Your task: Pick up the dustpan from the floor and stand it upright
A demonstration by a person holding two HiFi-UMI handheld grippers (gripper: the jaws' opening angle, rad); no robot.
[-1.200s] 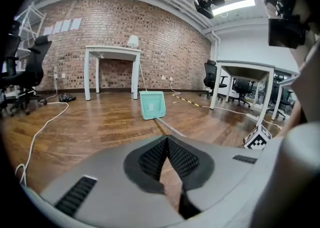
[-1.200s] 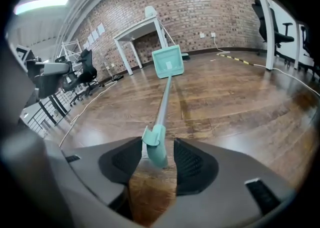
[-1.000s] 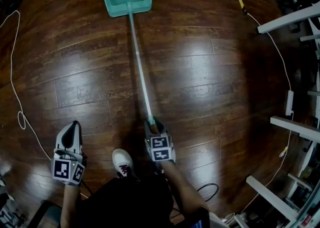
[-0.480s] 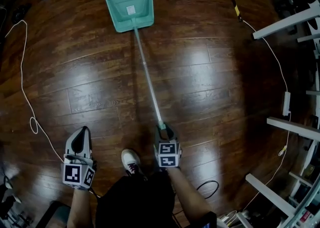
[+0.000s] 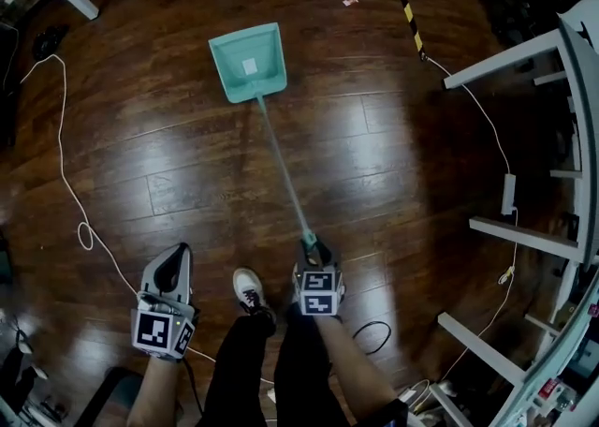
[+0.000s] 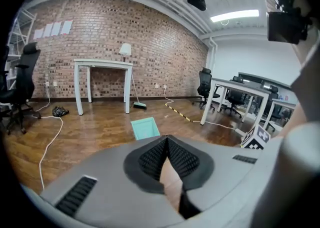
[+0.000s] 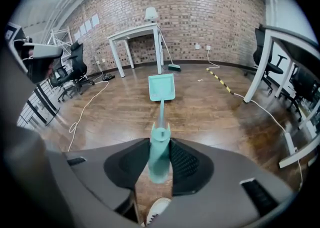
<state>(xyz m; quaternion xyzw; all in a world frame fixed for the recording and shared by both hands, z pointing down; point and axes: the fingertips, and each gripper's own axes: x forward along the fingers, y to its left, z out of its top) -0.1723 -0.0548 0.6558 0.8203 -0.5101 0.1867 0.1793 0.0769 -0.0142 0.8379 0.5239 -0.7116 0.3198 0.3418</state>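
My right claw (image 5: 314,252) was clamped on the end of the handle (image 5: 281,168), and the dustpan (image 5: 249,63) at its far end rested on the floor (image 5: 402,163) well ahead of the claw's tips. My left claw (image 5: 172,264) was closed on nothing, off to the side. I judged this to be the lifting step. Next, the handle needed swinging up until the dustpan stood upright.

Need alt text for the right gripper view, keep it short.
The right gripper is shut on the teal handle of a dustpan, whose pan rests on the wood floor ahead. Behind stand a white table and a brick wall; a shoe shows below the jaws.
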